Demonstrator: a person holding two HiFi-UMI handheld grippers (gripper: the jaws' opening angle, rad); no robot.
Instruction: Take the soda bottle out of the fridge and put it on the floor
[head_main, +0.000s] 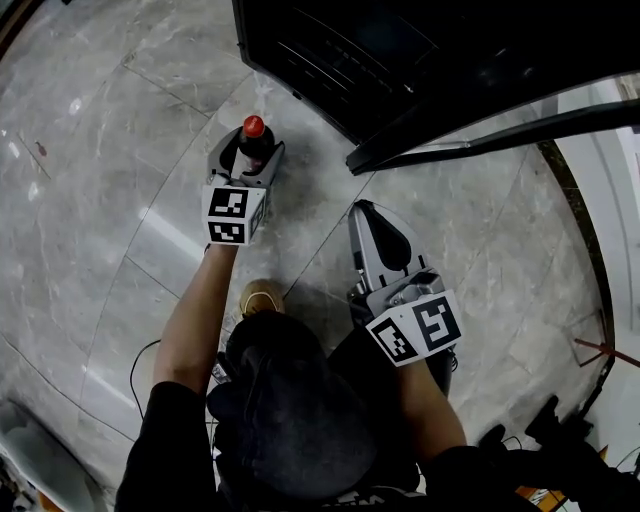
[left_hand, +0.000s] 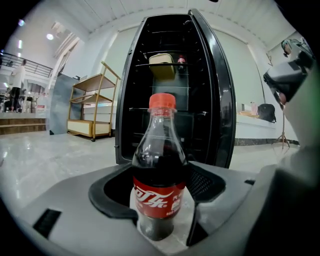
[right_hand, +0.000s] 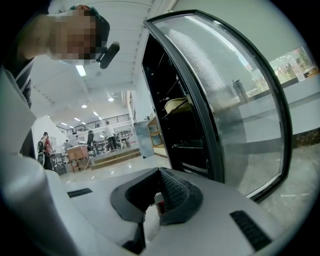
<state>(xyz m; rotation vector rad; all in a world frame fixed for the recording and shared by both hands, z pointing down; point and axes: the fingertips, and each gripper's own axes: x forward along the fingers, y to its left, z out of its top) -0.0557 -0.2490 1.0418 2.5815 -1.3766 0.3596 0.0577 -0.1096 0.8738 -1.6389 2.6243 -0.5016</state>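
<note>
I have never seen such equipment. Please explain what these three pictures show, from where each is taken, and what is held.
A person holds a two-fingered gripper in each hand; there is no robot. One picture comes from a camera on the person's head, looking down. The others come from cameras riding on the grippers. The left gripper has its fingers closed on a soda bottle with a red cap, near the grey stone floor, before the open black fridge. The right gripper is shut and empty.
</note>
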